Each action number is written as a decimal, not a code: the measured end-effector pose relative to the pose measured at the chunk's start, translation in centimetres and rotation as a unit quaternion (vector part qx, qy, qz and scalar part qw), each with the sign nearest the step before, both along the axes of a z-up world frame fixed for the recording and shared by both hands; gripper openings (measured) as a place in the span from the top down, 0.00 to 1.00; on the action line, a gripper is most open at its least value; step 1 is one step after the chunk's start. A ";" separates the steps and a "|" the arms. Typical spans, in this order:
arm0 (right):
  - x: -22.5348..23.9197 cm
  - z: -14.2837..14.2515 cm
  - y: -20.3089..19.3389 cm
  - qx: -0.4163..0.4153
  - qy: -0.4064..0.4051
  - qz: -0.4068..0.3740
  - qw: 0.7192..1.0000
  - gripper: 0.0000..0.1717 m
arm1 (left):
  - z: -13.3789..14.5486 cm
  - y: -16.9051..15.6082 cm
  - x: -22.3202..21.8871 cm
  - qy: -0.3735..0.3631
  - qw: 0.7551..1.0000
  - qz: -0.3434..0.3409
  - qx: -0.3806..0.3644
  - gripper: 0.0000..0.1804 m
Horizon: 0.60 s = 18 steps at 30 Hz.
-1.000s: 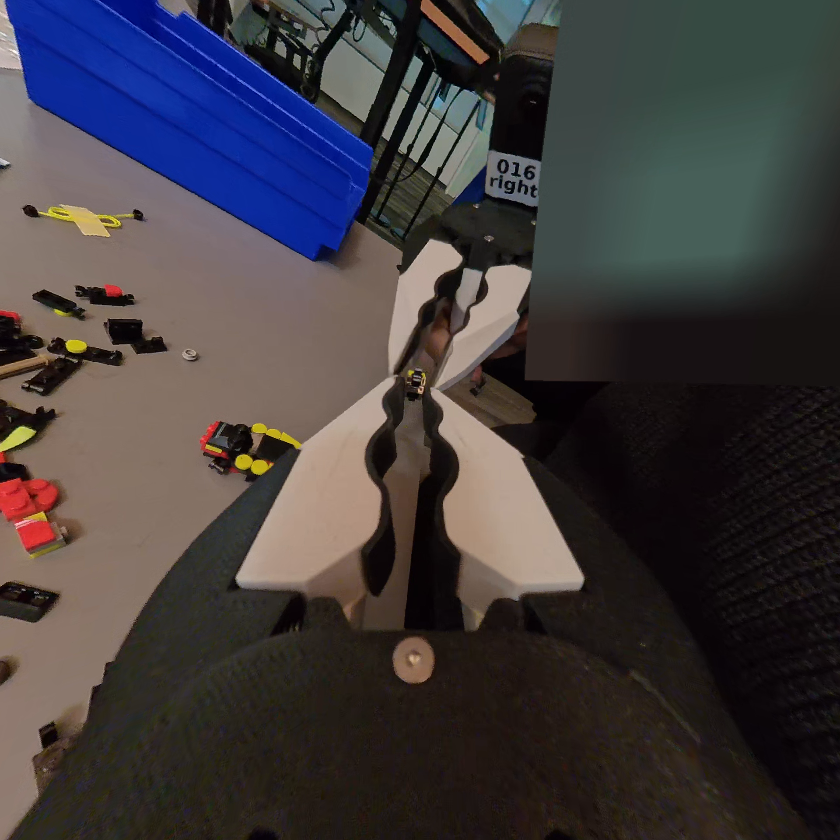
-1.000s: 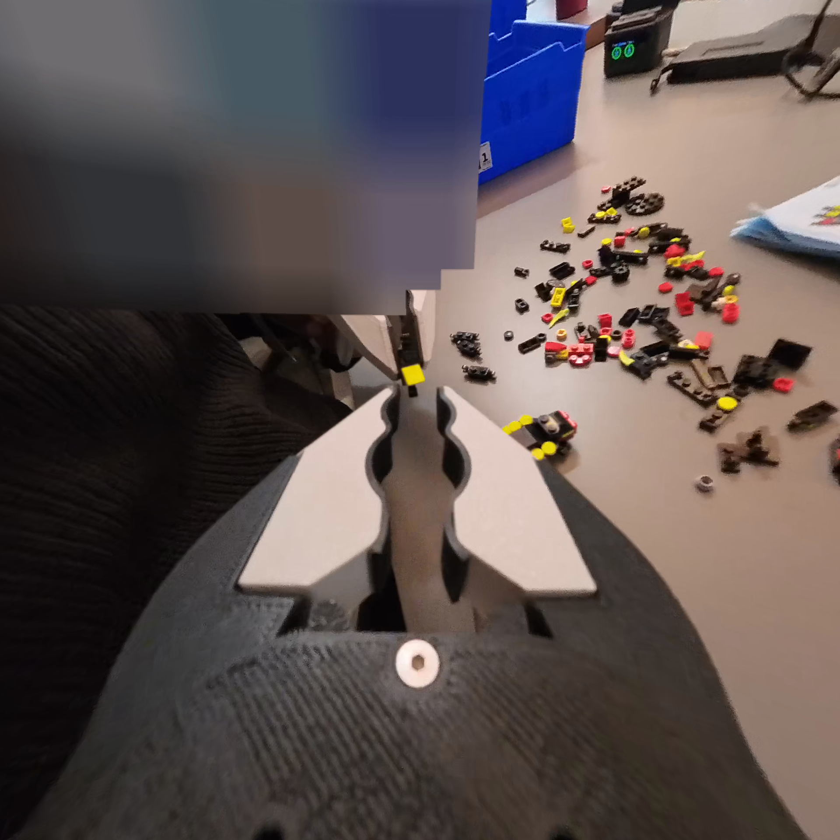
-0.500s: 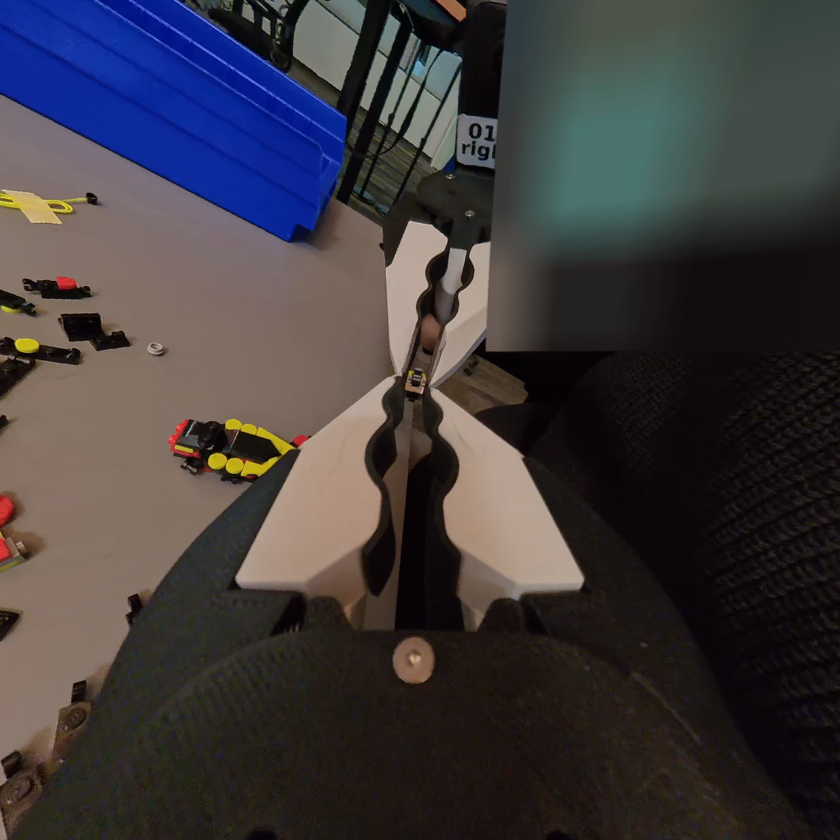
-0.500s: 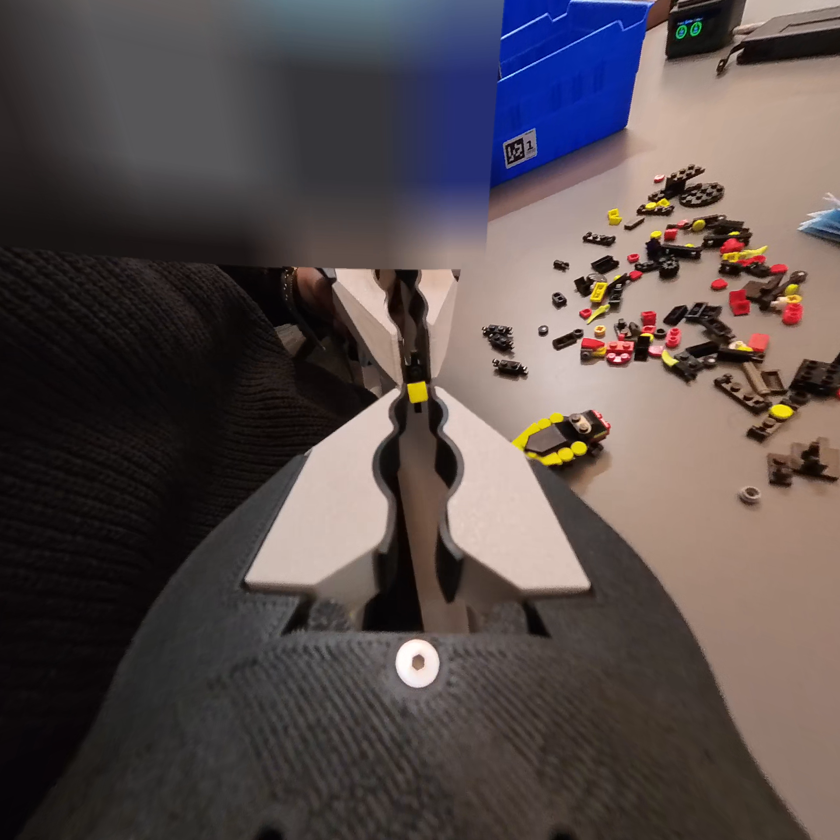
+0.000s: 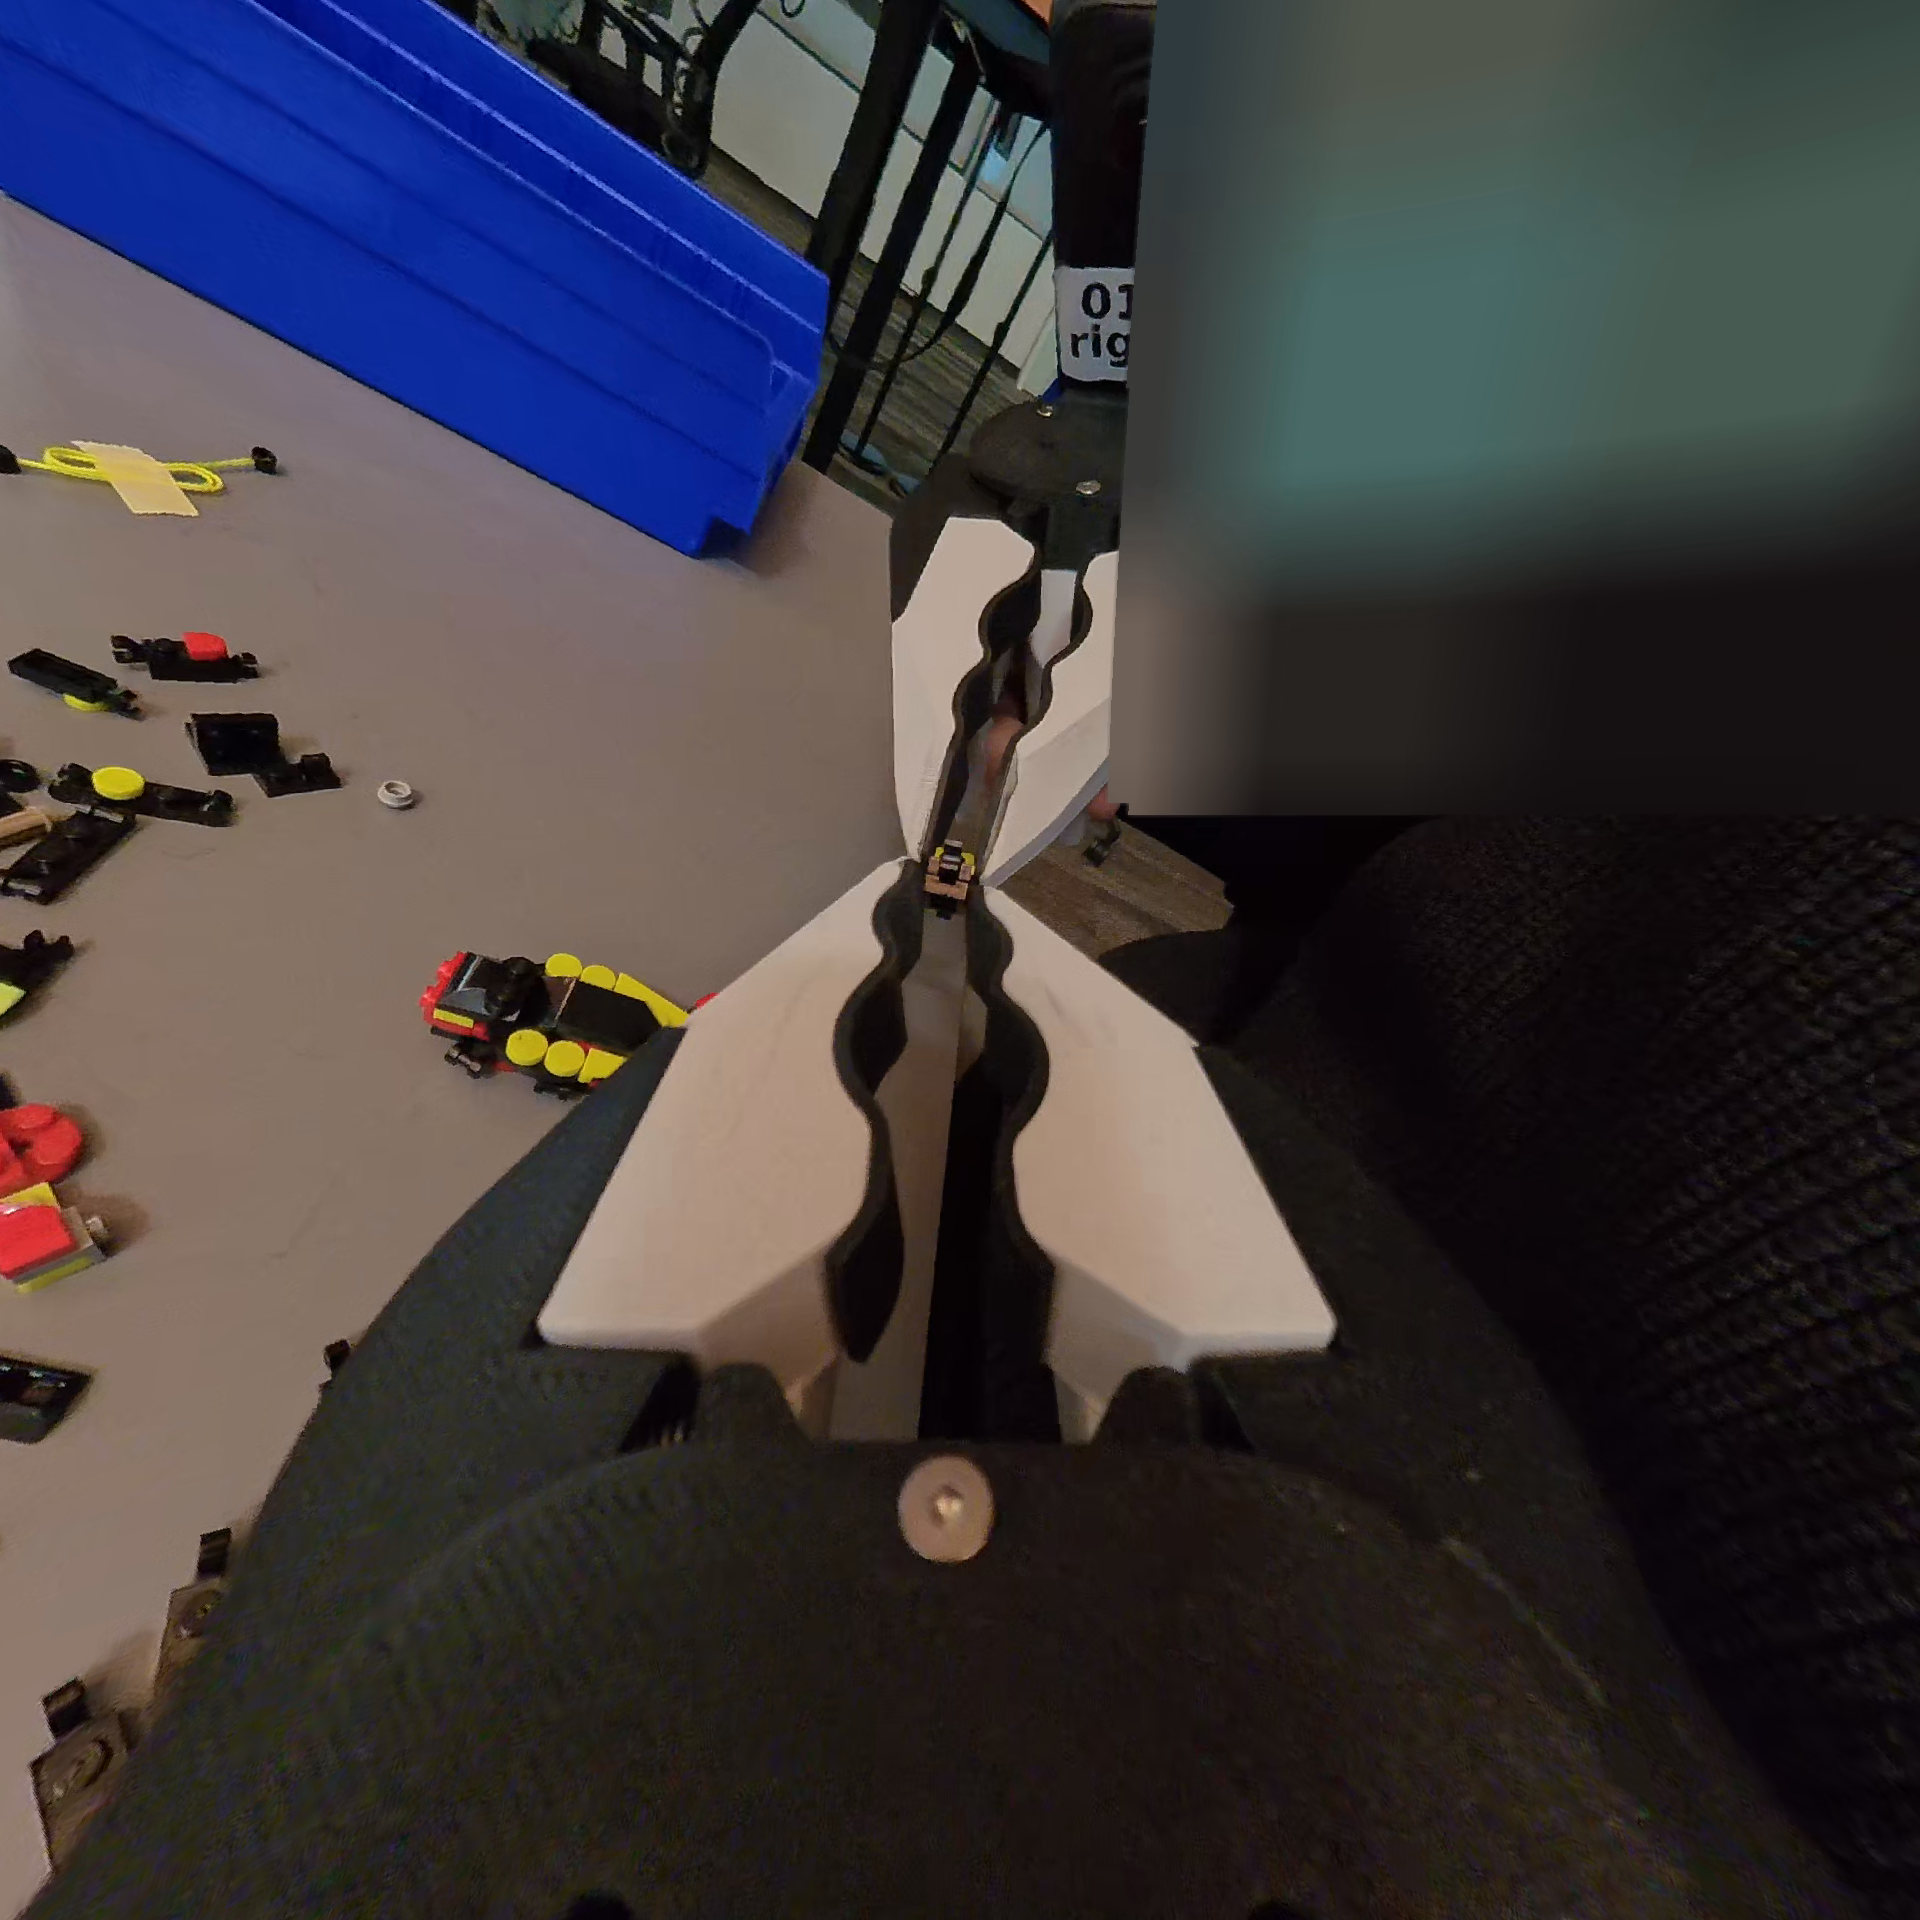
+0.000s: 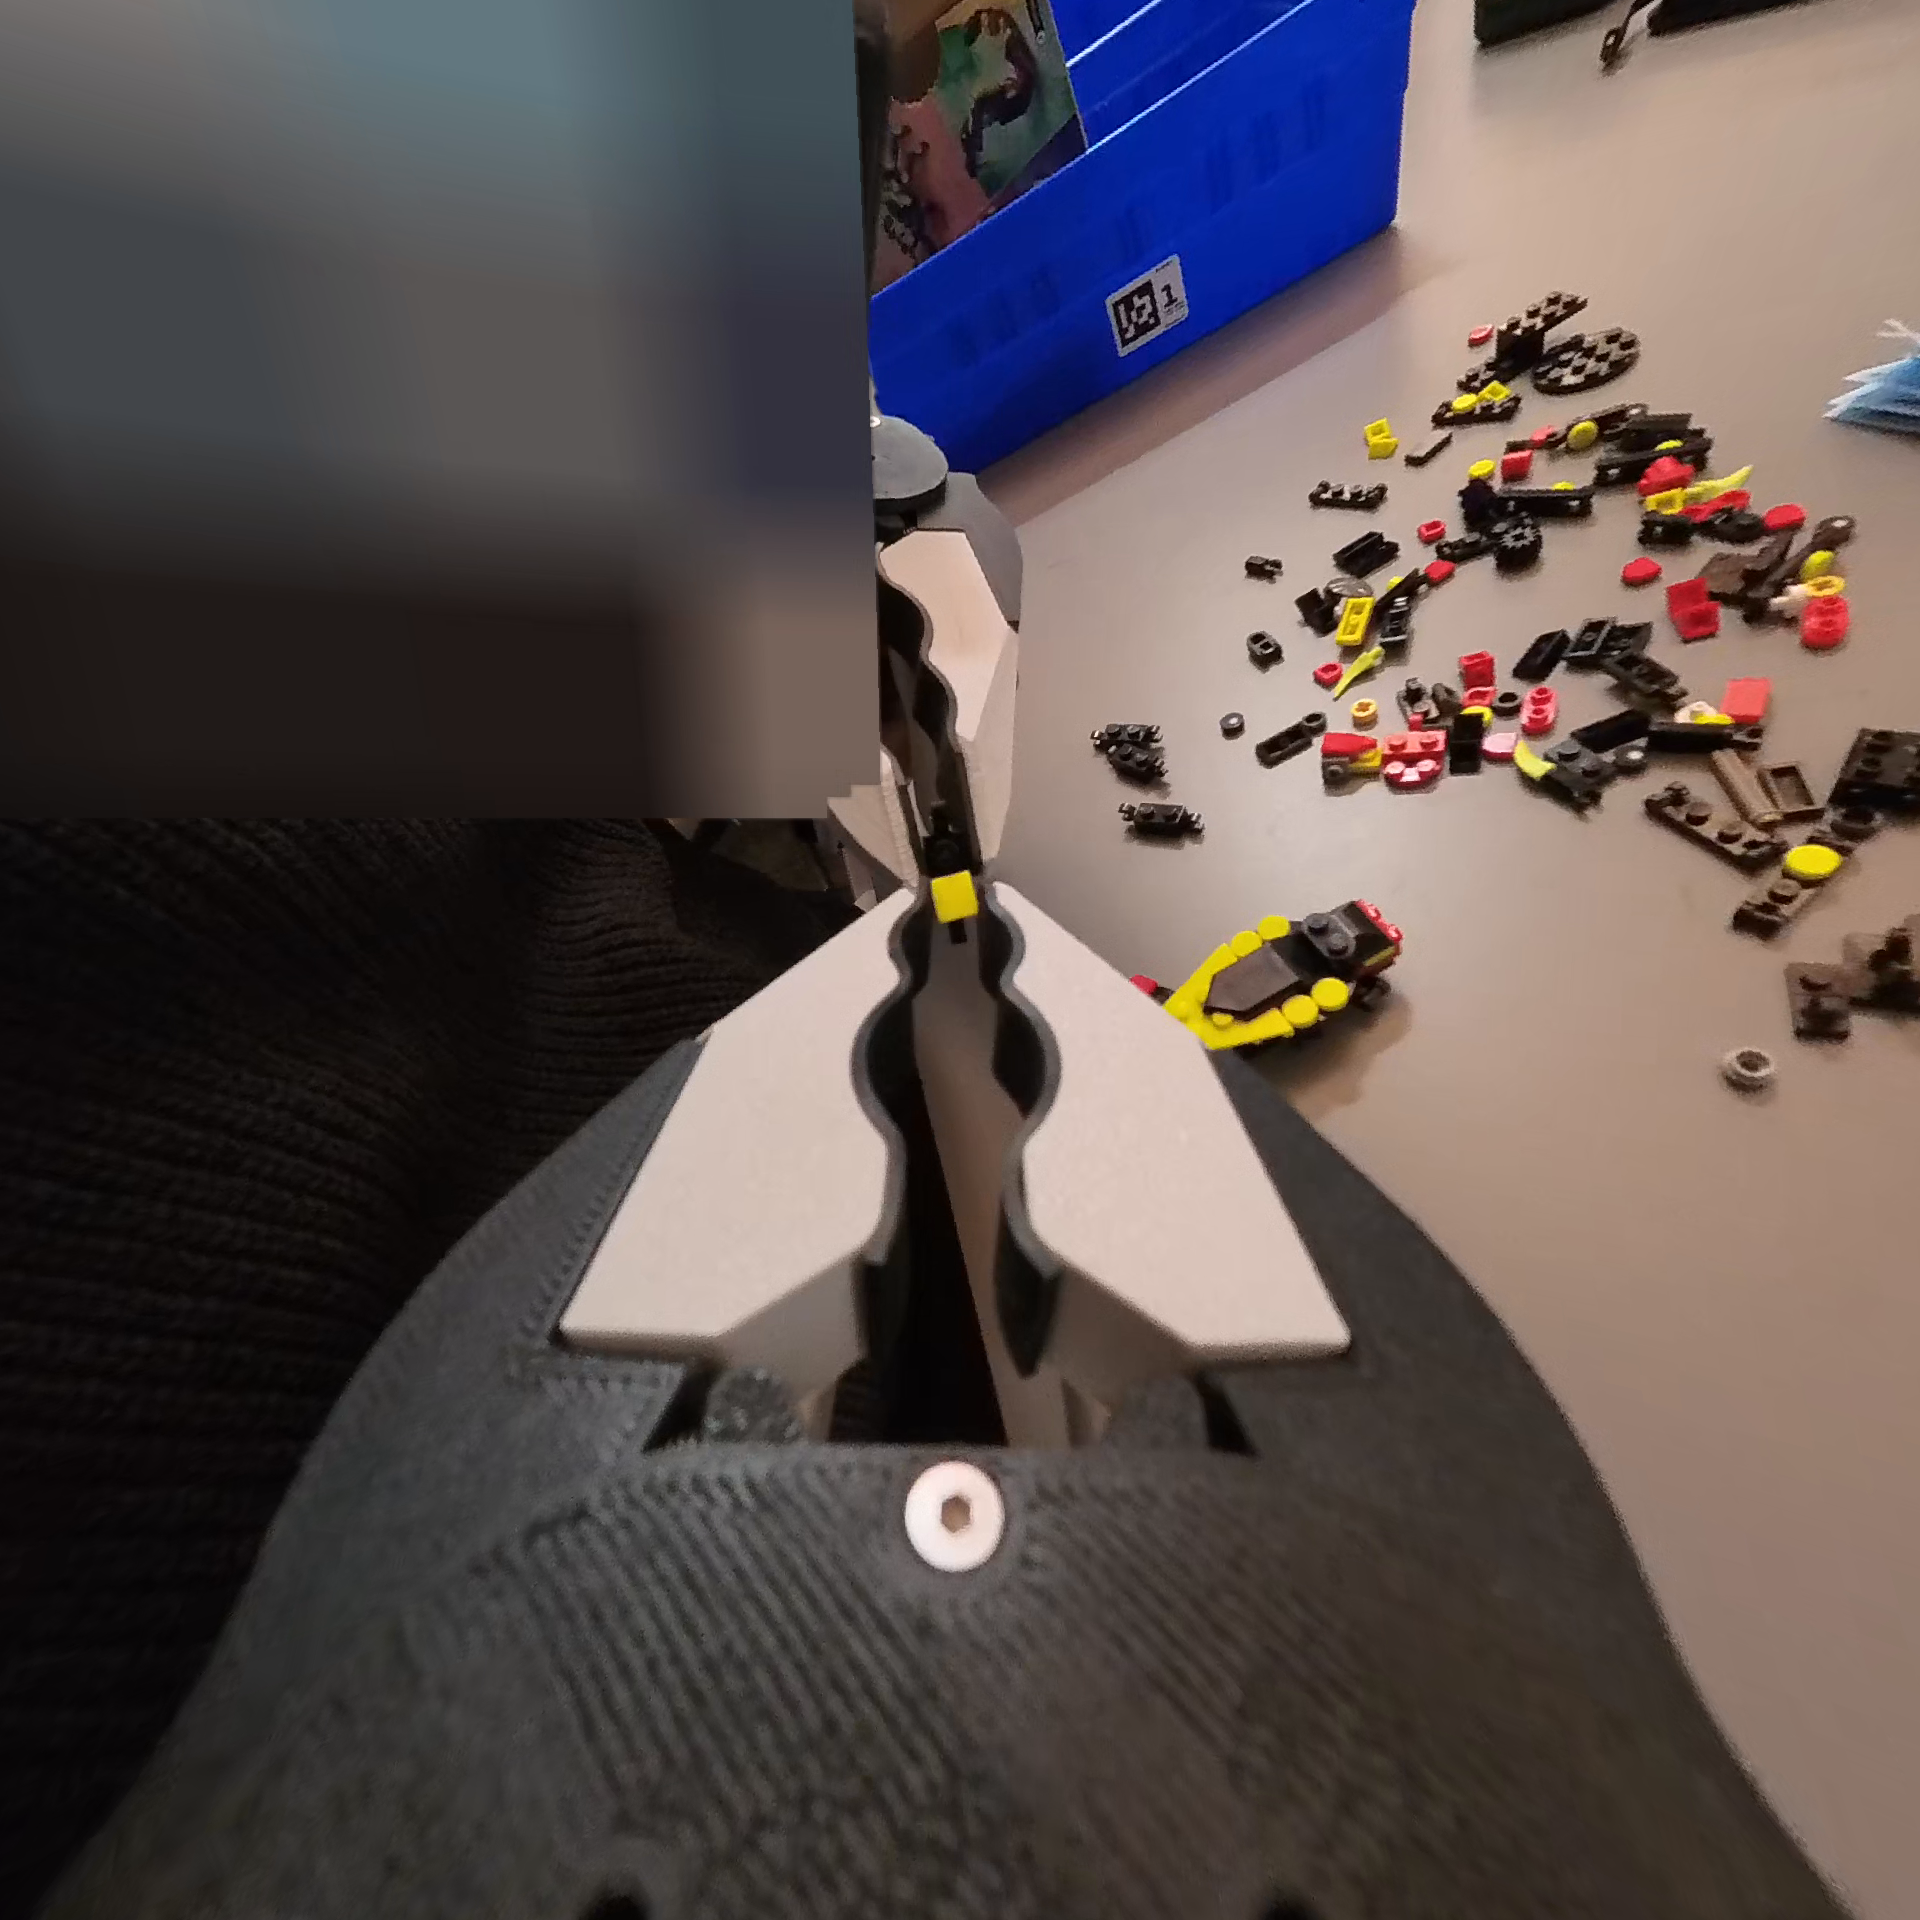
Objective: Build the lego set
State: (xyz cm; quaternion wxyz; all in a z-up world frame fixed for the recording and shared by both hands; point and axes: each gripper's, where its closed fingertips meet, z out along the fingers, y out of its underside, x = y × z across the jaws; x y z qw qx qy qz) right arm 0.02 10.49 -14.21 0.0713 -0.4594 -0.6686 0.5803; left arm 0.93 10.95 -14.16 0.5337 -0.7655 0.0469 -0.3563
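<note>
Left gripper (image 5: 948,883): its white fingers are closing tip to tip with the other gripper's, and its black pads are pinching a small black and tan brick piece (image 5: 951,871) at the very tips.
Right gripper (image 6: 954,902): its pads are pressing on a small yellow brick (image 6: 954,896) with a black stub under it; the yellow brick is touching a black piece sitting in the left gripper's tips just beyond.
Where the held pieces are: they are hanging in the air off the near edge of the grey table (image 5: 582,727), in front of a person's dark knitted sleeve (image 6: 312,1091).
Nearest thing on the table: a small black, yellow and red brick vehicle (image 6: 1294,966) is lying just beside the right gripper's finger, near the table edge.
Middle ground: a small grey round stud (image 6: 1748,1066) is lying apart from the vehicle; farther on, loose black, red and yellow bricks (image 6: 1558,665) are lying scattered across the table.
Left gripper's side: a yellow-green cord with a strip of tape (image 5: 135,480) is lying past the loose pieces.
Far: a blue plastic bin (image 6: 1143,239) bearing a square printed sticker is standing at the back of the table.
</note>
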 end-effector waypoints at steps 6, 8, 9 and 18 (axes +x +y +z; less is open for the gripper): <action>-0.2 0.1 0.1 -0.009 -0.006 -0.008 1.000 0.96 | 0.0 0.1 -0.1 0.001 1.000 0.005 0.001 0.97; -0.2 0.1 0.1 -0.012 -0.009 -0.012 1.000 0.96 | 0.1 0.1 -0.2 0.000 1.000 0.008 0.002 0.97; -0.3 0.1 0.2 -0.015 -0.012 -0.013 1.000 0.96 | 0.1 0.1 -0.2 0.001 1.000 0.009 0.003 0.97; -0.3 0.0 0.2 -0.020 -0.012 -0.014 1.000 0.96 | 0.0 0.1 -0.3 0.000 1.000 0.010 0.002 0.97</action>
